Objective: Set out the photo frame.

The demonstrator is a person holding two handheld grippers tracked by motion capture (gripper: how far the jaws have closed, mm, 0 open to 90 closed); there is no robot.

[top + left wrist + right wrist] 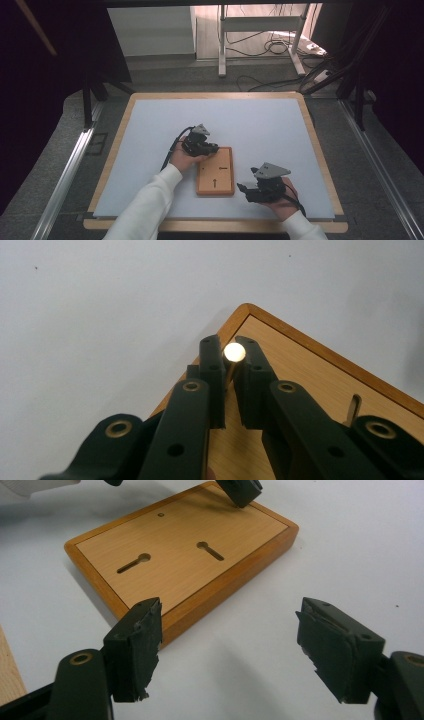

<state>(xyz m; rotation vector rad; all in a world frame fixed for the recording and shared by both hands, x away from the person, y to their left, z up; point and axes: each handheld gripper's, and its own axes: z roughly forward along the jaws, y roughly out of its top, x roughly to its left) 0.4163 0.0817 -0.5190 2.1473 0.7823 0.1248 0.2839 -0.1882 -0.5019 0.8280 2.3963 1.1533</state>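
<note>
**Small brass pin could slip from a narrow pinch**

High view: the left gripper (204,146) sits at the far left corner of the wooden board (216,171), its jaws over the board's edge. The right gripper (250,191) rests on the white table (260,125) just right of the board's near end, not touching it.

Left gripper view: the jaws are pressed together on a brass pin (233,353), whose round head shows between the tips, directly above the board's corner. Only the pad tips hold it; my guess is that a tilt or a loose squeeze could let it roll out onto the board or the table.

Right gripper view: the jaws stand wide apart with nothing between them, the board just ahead. With the board unbraced, a push from the left could slide it
</note>
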